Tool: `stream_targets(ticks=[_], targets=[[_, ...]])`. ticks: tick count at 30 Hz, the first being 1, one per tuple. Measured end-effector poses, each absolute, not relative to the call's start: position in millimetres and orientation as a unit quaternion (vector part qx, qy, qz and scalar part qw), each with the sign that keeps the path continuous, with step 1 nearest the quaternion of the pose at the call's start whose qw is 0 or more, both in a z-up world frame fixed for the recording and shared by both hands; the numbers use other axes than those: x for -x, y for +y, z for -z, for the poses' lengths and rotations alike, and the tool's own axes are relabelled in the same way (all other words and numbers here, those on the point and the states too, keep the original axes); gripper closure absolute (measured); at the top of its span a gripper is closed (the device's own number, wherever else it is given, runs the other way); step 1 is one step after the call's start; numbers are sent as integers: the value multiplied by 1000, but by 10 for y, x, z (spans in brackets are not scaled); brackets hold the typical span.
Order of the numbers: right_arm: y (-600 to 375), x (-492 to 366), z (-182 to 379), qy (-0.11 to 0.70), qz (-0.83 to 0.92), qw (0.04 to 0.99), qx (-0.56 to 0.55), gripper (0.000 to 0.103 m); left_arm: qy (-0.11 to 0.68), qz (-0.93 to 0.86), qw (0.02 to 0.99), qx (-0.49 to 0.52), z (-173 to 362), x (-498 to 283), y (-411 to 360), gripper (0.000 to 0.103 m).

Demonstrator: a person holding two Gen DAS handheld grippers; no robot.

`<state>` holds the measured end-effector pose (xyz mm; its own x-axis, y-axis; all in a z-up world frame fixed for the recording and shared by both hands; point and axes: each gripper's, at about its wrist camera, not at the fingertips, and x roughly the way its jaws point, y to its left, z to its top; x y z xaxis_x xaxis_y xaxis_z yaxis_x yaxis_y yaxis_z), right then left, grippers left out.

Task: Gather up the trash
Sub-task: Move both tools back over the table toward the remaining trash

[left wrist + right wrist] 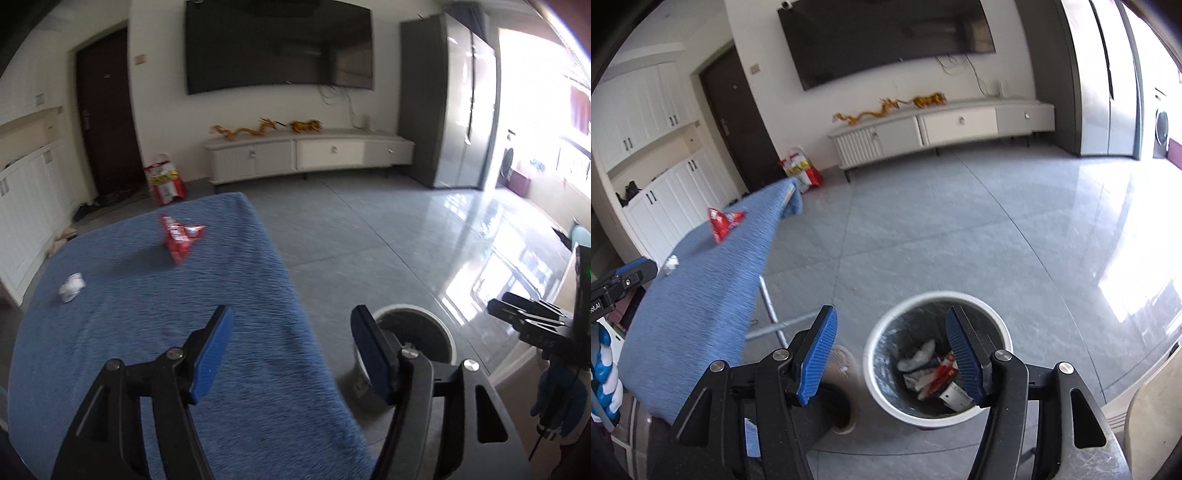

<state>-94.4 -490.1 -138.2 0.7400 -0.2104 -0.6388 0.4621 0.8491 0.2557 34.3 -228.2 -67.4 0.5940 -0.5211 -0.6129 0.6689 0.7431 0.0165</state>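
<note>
Right gripper (890, 350) over white trash bin (886, 398) on floor, fingers spread, empty; wrappers already inside. Left gripper (291, 350) spread, empty, at near edge of blue-covered worktop (229, 369), facing red snack wrapper (180, 238) far centre, crumpled paper ball (71, 287) left. Bin just beside worktop: short carry.

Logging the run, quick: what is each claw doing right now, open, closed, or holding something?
Left claw: open, holding nothing, over the blue-covered table's edge.
Right claw: open, empty, above the trash bin.
</note>
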Motion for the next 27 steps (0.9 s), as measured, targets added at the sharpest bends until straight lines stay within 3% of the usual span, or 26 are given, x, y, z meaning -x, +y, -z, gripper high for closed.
stream_targets(ticks=[5, 14, 27], targets=[[-4610, 861, 1101, 290, 168, 924, -181, 32, 281, 292, 910, -90, 492, -375, -1705, 36], [-4045, 594, 692, 285, 118, 943, -127, 29, 252, 226, 940, -47, 270, -391, -793, 35], [-3445, 53, 415, 302, 67, 948, -76, 25, 258, 186, 948, -1, 409, -686, 29, 29]])
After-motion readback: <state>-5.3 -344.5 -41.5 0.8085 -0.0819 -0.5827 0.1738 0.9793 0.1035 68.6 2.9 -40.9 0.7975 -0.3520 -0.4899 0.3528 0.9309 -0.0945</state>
